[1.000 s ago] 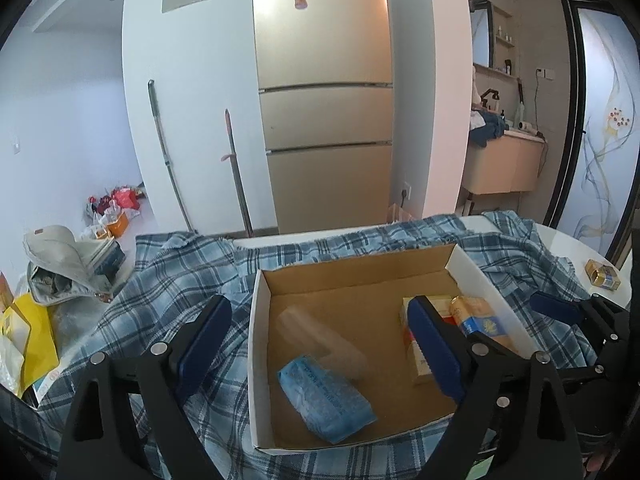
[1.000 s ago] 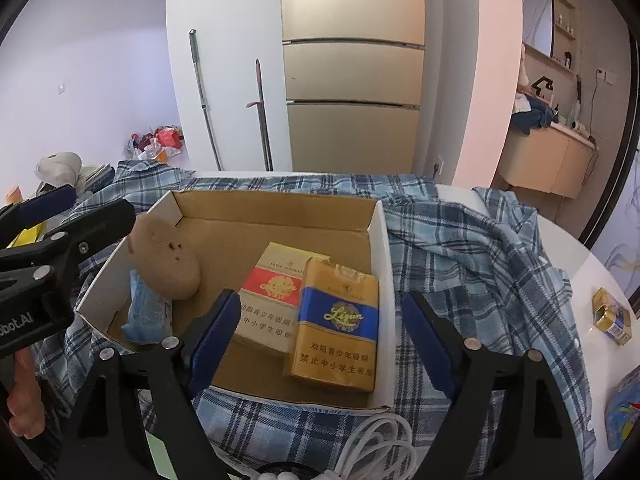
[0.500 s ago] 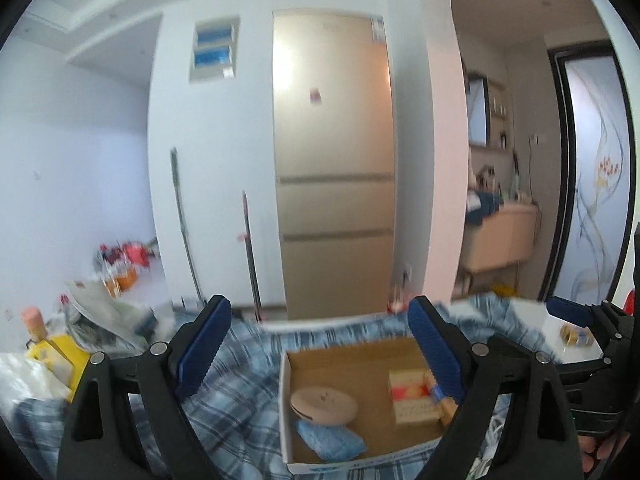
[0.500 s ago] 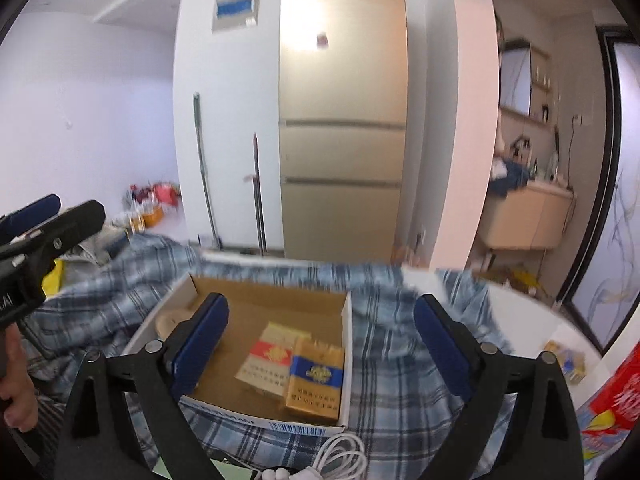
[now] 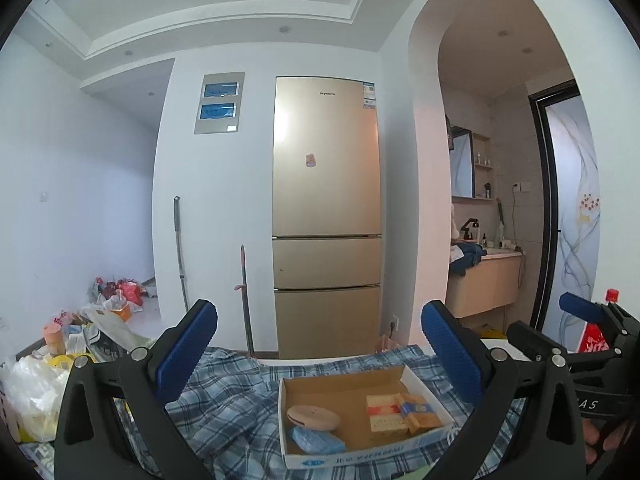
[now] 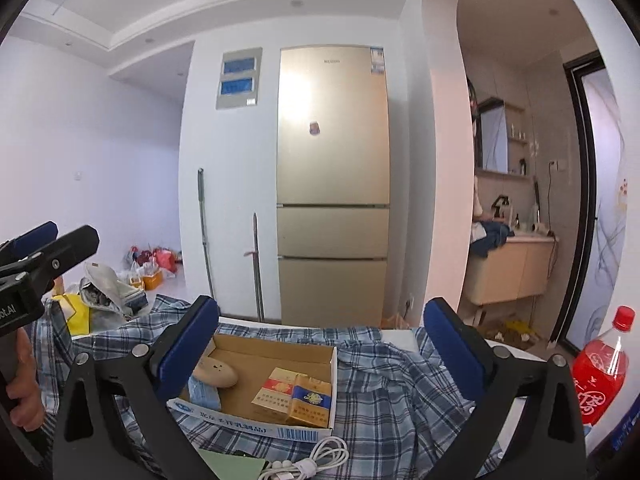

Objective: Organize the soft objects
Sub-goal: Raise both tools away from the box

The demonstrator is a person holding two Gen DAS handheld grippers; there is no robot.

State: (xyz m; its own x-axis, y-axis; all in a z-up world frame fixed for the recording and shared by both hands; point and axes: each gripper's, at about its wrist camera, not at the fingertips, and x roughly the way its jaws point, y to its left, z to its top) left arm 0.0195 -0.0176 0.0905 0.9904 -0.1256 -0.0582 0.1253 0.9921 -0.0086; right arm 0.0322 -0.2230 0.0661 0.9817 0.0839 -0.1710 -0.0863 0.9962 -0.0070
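Observation:
A shallow cardboard box sits on a blue plaid shirt spread over the table. Inside lie a round tan sponge, a blue tissue pack and two cigarette packs. My left gripper is open and empty, raised above and behind the box. My right gripper is open and empty, also raised over the box.
A gold fridge stands behind the table. Bags and clutter lie at the left. A red soda bottle stands at the right. A white cable and a green card lie at the front edge.
Both grippers have lifted up and pulled back from the box, which now looks smaller and lower. The tan sponge, in mid-air a second ago, now rests in the box.

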